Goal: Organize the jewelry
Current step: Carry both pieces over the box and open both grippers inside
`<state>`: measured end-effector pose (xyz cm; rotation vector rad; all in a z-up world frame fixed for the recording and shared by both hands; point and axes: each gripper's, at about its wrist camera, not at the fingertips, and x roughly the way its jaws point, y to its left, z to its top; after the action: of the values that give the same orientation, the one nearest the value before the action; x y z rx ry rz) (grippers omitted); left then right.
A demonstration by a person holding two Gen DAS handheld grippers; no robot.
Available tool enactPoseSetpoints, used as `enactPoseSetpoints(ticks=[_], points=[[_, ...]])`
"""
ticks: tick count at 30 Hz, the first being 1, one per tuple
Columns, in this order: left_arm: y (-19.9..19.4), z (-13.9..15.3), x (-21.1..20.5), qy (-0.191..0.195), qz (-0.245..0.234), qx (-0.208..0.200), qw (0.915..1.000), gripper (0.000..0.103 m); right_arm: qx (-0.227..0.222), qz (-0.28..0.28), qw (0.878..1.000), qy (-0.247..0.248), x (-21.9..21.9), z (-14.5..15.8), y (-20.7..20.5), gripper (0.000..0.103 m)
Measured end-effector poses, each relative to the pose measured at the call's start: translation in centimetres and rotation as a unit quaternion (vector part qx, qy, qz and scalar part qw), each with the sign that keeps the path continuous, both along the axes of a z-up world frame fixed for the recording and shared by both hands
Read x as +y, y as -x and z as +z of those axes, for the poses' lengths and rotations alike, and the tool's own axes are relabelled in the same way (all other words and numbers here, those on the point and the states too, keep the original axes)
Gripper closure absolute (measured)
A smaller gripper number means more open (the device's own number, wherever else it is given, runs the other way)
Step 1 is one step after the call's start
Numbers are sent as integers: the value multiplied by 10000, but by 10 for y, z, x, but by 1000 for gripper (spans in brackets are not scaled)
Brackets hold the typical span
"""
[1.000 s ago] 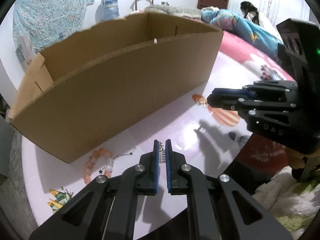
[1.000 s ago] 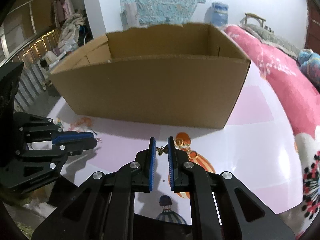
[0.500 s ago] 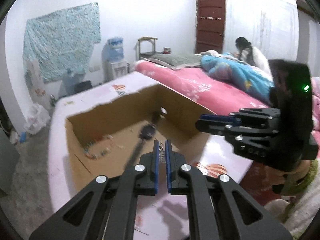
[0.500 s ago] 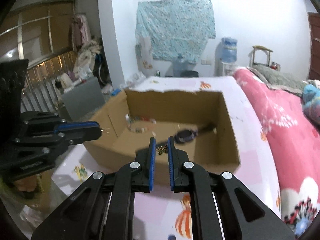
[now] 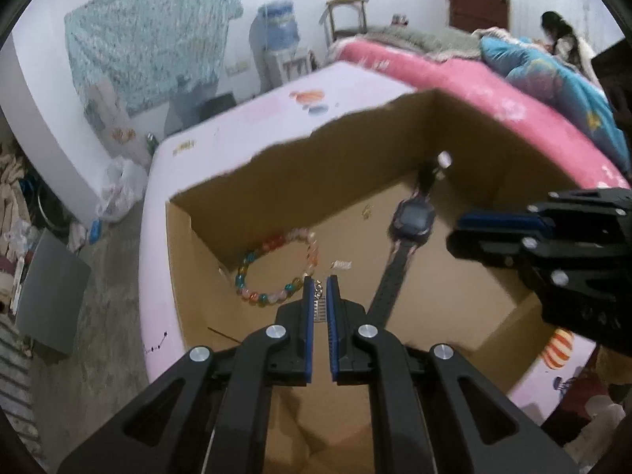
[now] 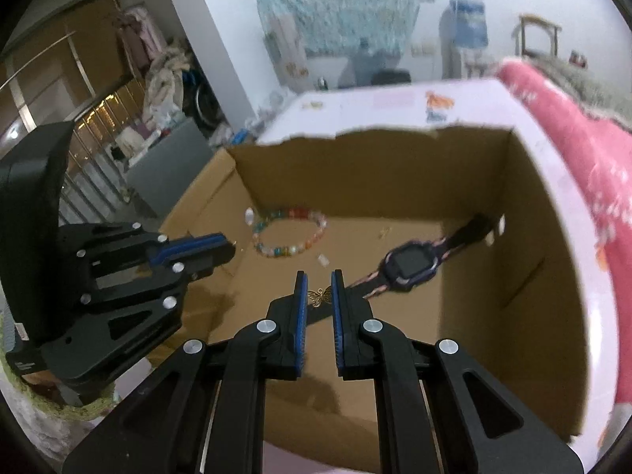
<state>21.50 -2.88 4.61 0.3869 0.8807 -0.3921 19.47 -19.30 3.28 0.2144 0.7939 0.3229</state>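
Observation:
An open cardboard box [image 5: 276,173] [image 6: 525,245] stands on the pink table. Inside lie a coloured bead bracelet [image 5: 276,268] [image 6: 290,233] and a dark wristwatch [image 5: 412,221] [image 6: 410,266]. My left gripper [image 5: 320,290] hangs over the box, shut on a small silver chain piece [image 5: 319,304]. My right gripper [image 6: 318,286] also hangs over the box, shut on a small gold butterfly charm [image 6: 319,296]. Each gripper shows in the other's view: the right one [image 5: 466,229], the left one [image 6: 221,247].
The pink table [image 5: 252,126] carries the box near its front edge. A bed with a pink cover [image 5: 454,75] runs along the right. A water dispenser [image 5: 276,39] and a chair stand by the far wall. Clutter lies on the floor to the left.
Both grippers have risen from table level beside the box to above its open top, still holding their pieces. The box's inside has come into view.

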Motion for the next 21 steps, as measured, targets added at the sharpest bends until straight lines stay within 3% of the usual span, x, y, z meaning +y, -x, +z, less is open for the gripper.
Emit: enactPoseSetpoints(ticks=[4, 8, 21], points=[[-7, -10, 0, -97, 147, 128, 9998, 97, 230, 8, 9997, 9, 2, -5, 2, 90], [-5, -11, 1, -127, 221, 157, 9996, 96, 212, -70, 9997, 41, -2, -2, 8, 80], [12, 15, 12, 132, 457, -213, 9986, 56, -339, -351, 9988, 81, -14, 22, 28, 47]])
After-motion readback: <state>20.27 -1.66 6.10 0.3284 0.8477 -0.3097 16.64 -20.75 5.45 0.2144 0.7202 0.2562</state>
